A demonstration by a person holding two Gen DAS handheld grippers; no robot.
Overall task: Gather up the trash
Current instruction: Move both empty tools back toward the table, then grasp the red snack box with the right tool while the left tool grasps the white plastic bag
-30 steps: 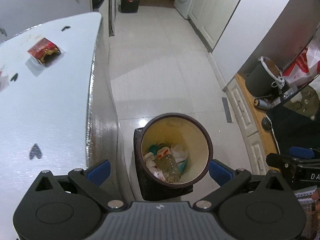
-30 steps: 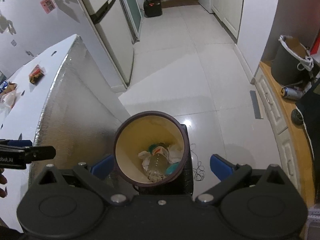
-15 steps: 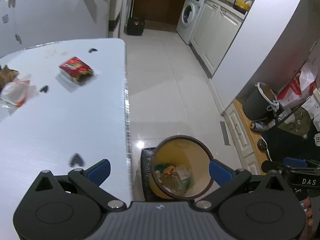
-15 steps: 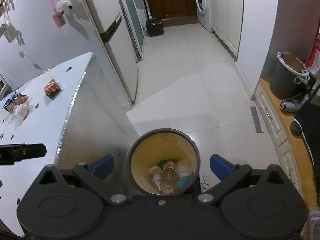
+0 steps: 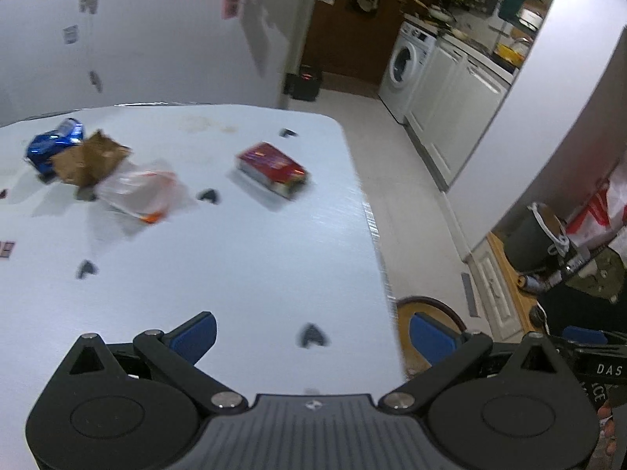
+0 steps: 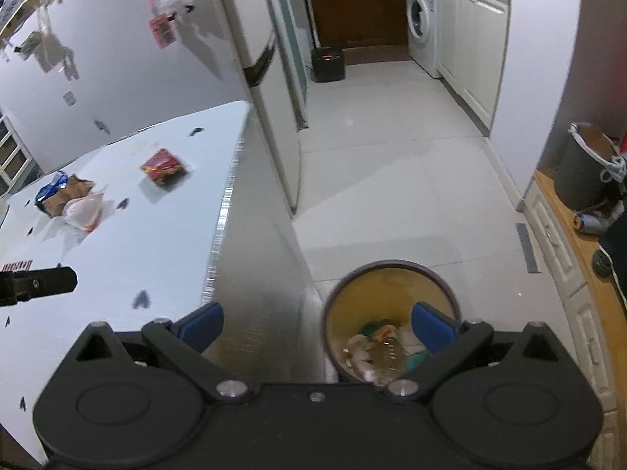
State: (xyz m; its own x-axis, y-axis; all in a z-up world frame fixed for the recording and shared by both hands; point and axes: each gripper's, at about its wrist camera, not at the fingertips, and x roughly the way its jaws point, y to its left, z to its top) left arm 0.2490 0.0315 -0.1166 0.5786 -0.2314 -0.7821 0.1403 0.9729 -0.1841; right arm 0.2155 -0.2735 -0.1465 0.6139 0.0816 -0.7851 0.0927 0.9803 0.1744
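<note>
the left tongs [image 5: 311, 331] hang over the near right corner of the white counter [image 5: 235, 258] with the blue-padded fingers spread wide and nothing between them. the right tongs [image 6: 316, 323] are likewise spread wide and empty, held above the gap between the counter's right edge and the round brown waste bin with a yellow inner wall [image 6: 392, 274].

taking the counter as reference: a flat red printed carton [image 5: 272, 168] lies toward its far right corner, clear of the edge. to the left of the carton, apart from it, lies a crumpled clear plastic bag with orange print [image 5: 137, 190]. a torn piece of brown paper [image 5: 86, 160] touches the bag on its far left side, and a crushed blue drinks can [image 5: 53, 145] lies against the paper at the far left. small dark heart-shaped marks [image 5: 207, 195] are scattered over the counter top. the view is blurred, so finer print on the items cannot be read.

the bin stands on the pale tiled floor [image 6: 392, 180] just off the counter's near right corner. it already holds rubbish: a clear plastic bottle [image 6: 386, 354], white crumpled scraps and something green. in the left wrist view only a part of its rim [image 5: 431, 303] shows behind the right finger.

a white washing machine [image 6: 421, 19] stands at the far end of the floor, well away from the counter.
</note>
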